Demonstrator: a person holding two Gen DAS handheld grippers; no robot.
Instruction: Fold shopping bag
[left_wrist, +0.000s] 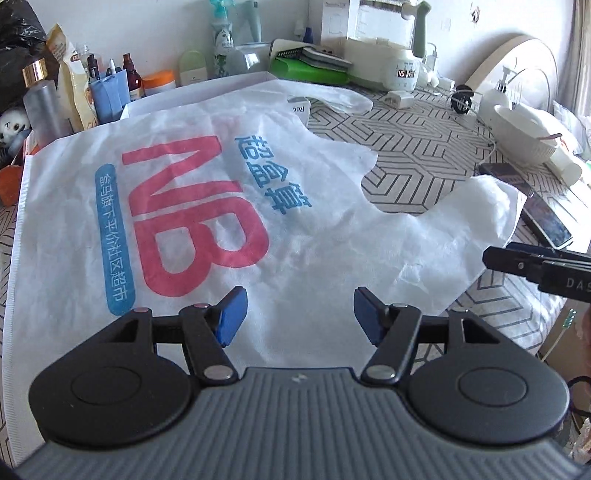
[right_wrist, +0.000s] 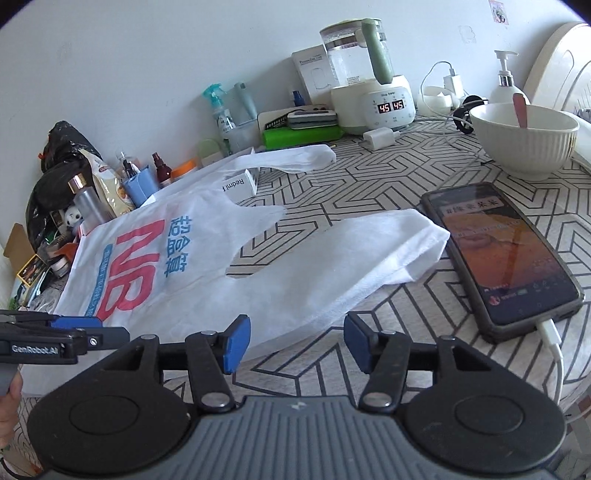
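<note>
A white shopping bag (left_wrist: 207, 192) with red "NB" and blue print lies flat and unfolded on the patterned table; it also shows in the right wrist view (right_wrist: 207, 266). One handle (left_wrist: 476, 218) lies near, the other (left_wrist: 340, 98) far. My left gripper (left_wrist: 298, 314) is open and empty, hovering over the bag's near edge. My right gripper (right_wrist: 295, 341) is open and empty, at the bag's near edge by the near handle (right_wrist: 388, 240). Each gripper shows at the side of the other's view.
A phone (right_wrist: 506, 254) on a charging cable lies right of the near handle. A white bowl (right_wrist: 524, 136), pump bottle (right_wrist: 506, 79) and kettle (right_wrist: 369, 74) stand at the back right. Bottles, boxes and a black bag (right_wrist: 55, 166) crowd the far left. A small white box (right_wrist: 240, 184) sits by the bag.
</note>
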